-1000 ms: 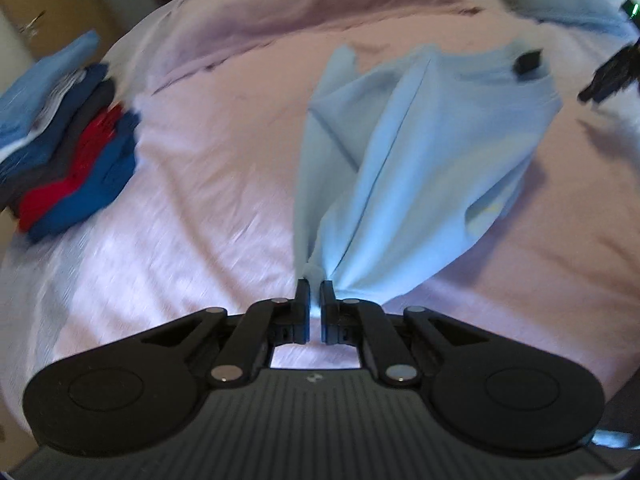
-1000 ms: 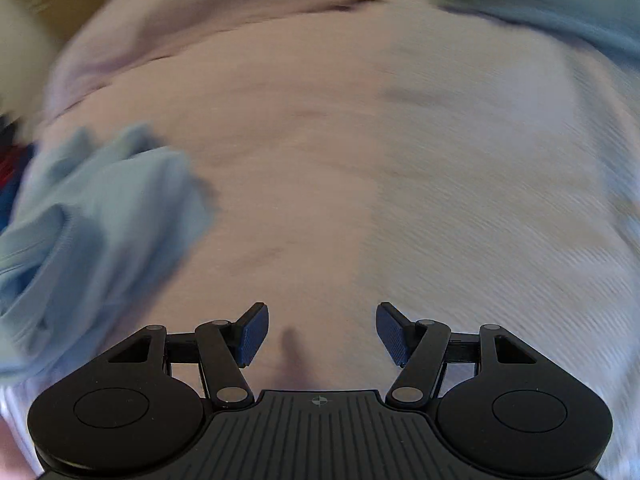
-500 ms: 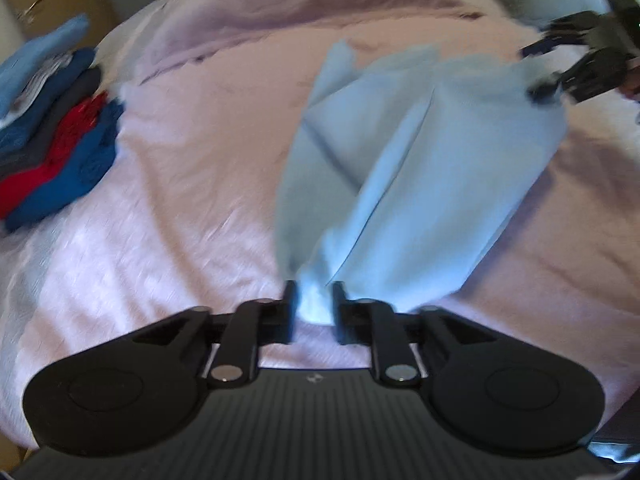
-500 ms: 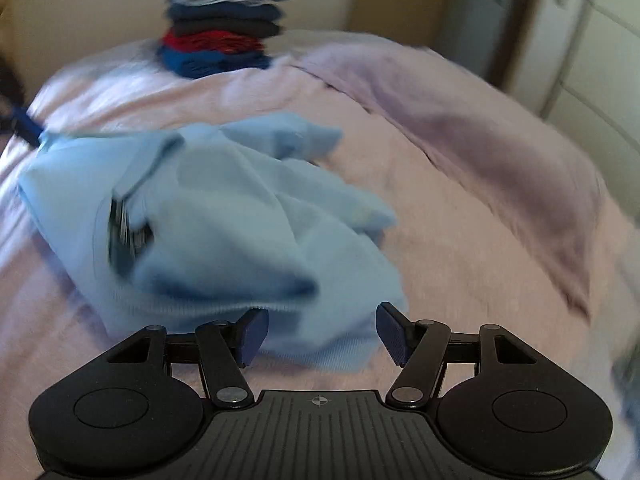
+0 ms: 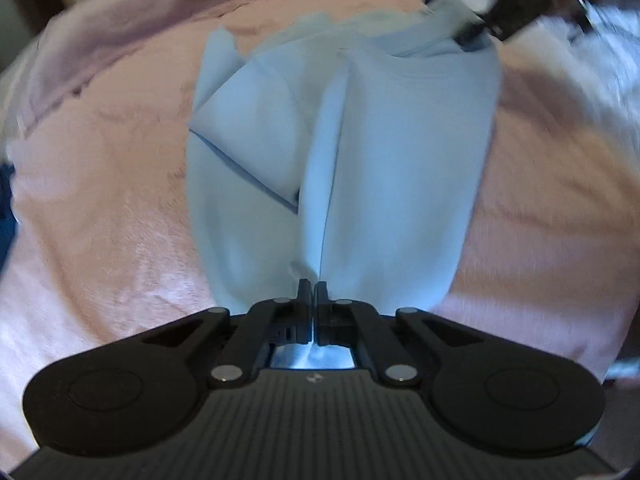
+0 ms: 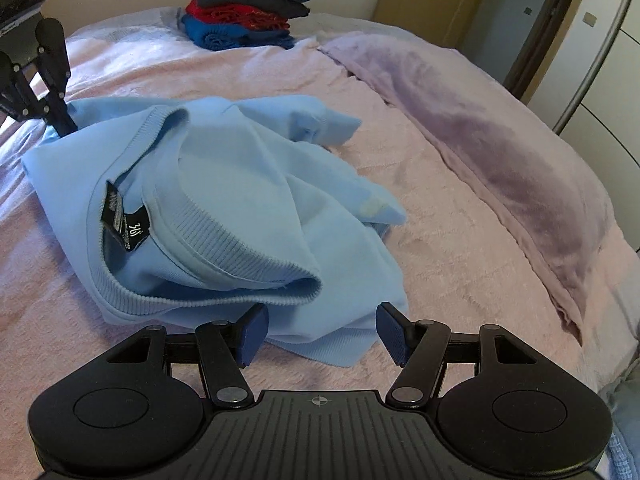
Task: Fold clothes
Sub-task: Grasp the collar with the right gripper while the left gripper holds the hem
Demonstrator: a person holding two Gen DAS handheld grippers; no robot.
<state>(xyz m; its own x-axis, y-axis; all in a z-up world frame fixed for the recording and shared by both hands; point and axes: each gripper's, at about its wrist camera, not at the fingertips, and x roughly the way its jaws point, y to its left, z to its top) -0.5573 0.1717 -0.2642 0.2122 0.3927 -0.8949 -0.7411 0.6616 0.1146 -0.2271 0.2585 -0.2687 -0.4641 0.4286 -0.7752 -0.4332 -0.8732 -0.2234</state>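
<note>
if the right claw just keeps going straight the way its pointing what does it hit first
Most likely the light blue sweatshirt: the open right claw points at its bunched edge on the bed, just ahead of the fingertips. Exact gap is unclear.

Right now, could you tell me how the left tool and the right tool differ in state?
The left tool is shut, pinching an edge of the light blue sweatshirt; the right tool is open and grips nothing. The left tool's cloth runs taut away from it, while the right tool hangs just short of the sweatshirt's near hem beside the ribbed collar. Both point at the same sweatshirt on the pink bedspread.
</note>
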